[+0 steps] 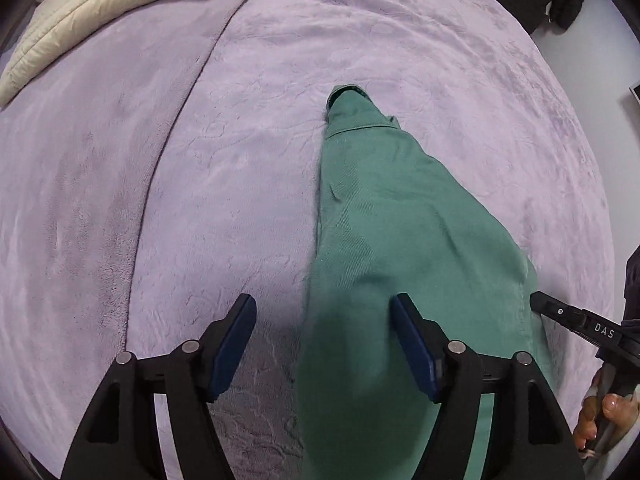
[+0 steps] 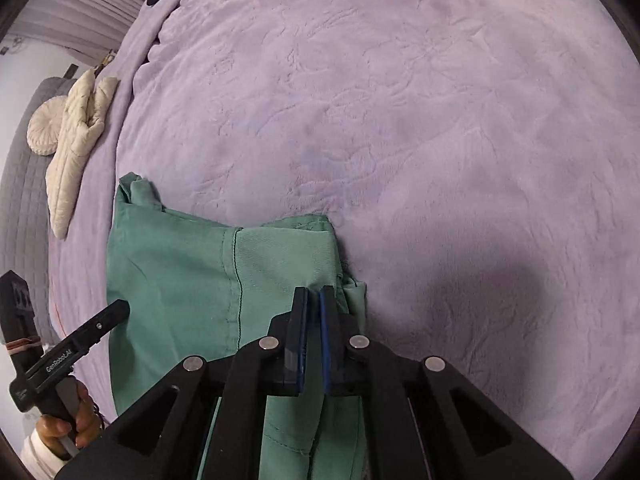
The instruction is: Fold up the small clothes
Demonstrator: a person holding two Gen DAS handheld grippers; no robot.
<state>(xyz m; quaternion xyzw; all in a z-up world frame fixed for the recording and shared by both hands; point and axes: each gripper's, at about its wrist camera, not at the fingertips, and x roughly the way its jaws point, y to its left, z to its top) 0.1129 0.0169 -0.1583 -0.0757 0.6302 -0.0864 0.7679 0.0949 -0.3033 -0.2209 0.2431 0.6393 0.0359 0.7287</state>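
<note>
Claw (image 2: 314, 294) pinched onto green garment (image 2: 180, 264) edge

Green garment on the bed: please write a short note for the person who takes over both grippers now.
Left gripper: open over the near left edge of the green garment, holding nothing.
Right gripper: shut at the garment's right edge; a pinch of cloth cannot be confirmed.
The garment lies lengthwise on the purple blanket, already doubled into a narrow strip.
A beige quilted jacket lies at the far side, untouched.
Left to do: probably grip both near corners and fold toward the far end.
</note>
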